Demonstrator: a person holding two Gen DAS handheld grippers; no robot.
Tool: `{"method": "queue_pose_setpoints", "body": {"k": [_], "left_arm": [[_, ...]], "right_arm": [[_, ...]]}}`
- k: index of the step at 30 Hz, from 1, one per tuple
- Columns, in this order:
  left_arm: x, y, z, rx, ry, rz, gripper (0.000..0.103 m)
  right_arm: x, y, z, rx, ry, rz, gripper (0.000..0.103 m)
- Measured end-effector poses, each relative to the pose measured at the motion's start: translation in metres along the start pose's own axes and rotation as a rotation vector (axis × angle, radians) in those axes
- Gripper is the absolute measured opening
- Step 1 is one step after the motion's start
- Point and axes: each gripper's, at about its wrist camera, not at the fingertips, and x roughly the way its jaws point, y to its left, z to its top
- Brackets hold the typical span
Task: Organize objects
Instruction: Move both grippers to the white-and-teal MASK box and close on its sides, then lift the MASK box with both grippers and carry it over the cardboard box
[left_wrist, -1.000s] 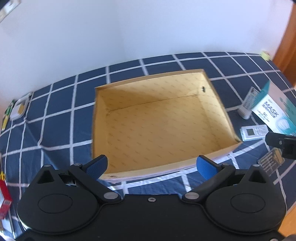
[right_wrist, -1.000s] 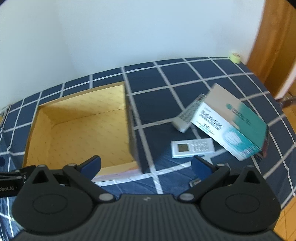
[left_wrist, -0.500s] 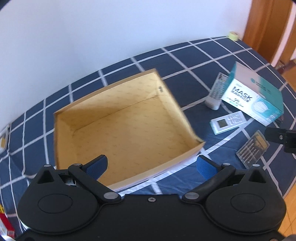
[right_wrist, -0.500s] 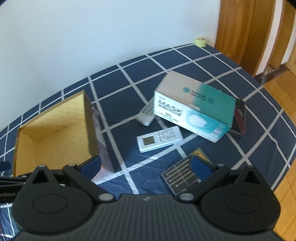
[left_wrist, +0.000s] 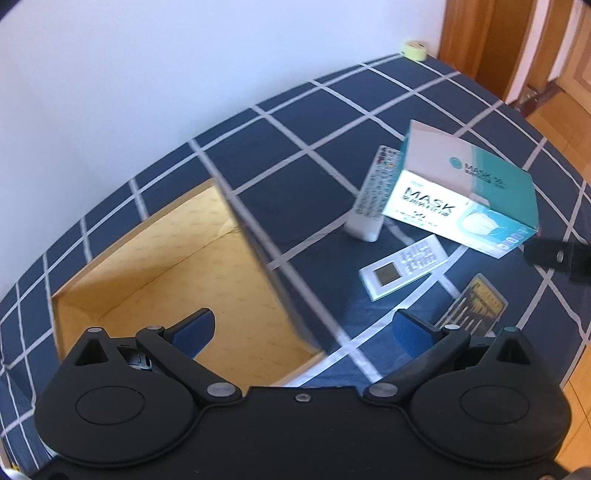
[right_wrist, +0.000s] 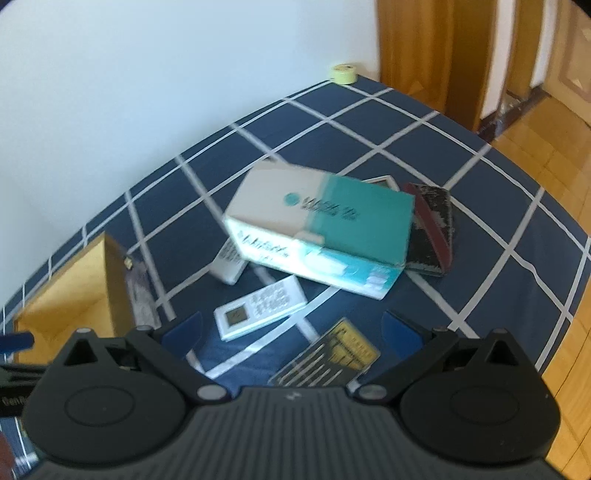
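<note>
While we are hovering both tools above the checked blue surface (right_wrist: 388, 122), our left gripper (left_wrist: 303, 328) and right gripper (right_wrist: 291, 328) are both holding their fingers wide apart with nothing between them. We are looking at a cluster of loose things lying to the right of the open cardboard box (left_wrist: 177, 280), which is standing empty. Nearest our right gripper, a flat clear case of small bits (right_wrist: 328, 354) is lying just beside a white remote with a small screen (right_wrist: 258, 310); both are probably light, stiff and slick, so we are judging that pinching them across their narrow width, at an edge, will serve best. Behind them the teal-and-white mask box (right_wrist: 321, 236) is resting partly on a grey remote (right_wrist: 229, 264) and against a dark, worn booklet (right_wrist: 432, 232). That carton is likely light but crushable and wider than the rest, so we are favouring a gentle hold across its short end. A roll of pale tape (right_wrist: 343, 74) is sitting well apart at the far edge.
</note>
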Motion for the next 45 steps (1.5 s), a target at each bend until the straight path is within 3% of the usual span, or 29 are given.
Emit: {"method": "queue_pose_setpoints", "body": {"k": [6, 22, 34, 45], "left_arm": [[0.017, -0.030, 0.034, 0.058, 0.018, -0.006, 0.103], [0.080, -0.091, 0.121, 0.227, 0.078, -0.012, 0.103], [0.127, -0.122, 0.158, 0.297, 0.125, -0.071, 0.103], [0.152, -0.145, 0.160, 0.348, 0.178, -0.148, 0.103]], "right_arm": [[0.020, -0.046, 0.026, 0.150, 0.011, 0.008, 0.103], [0.089, -0.105, 0.077, 0.314, 0.090, 0.084, 0.103], [0.144, -0.124, 0.095, 0.363, 0.170, 0.076, 0.103], [0.172, -0.124, 0.098, 0.388, 0.214, 0.104, 0.103]]}}
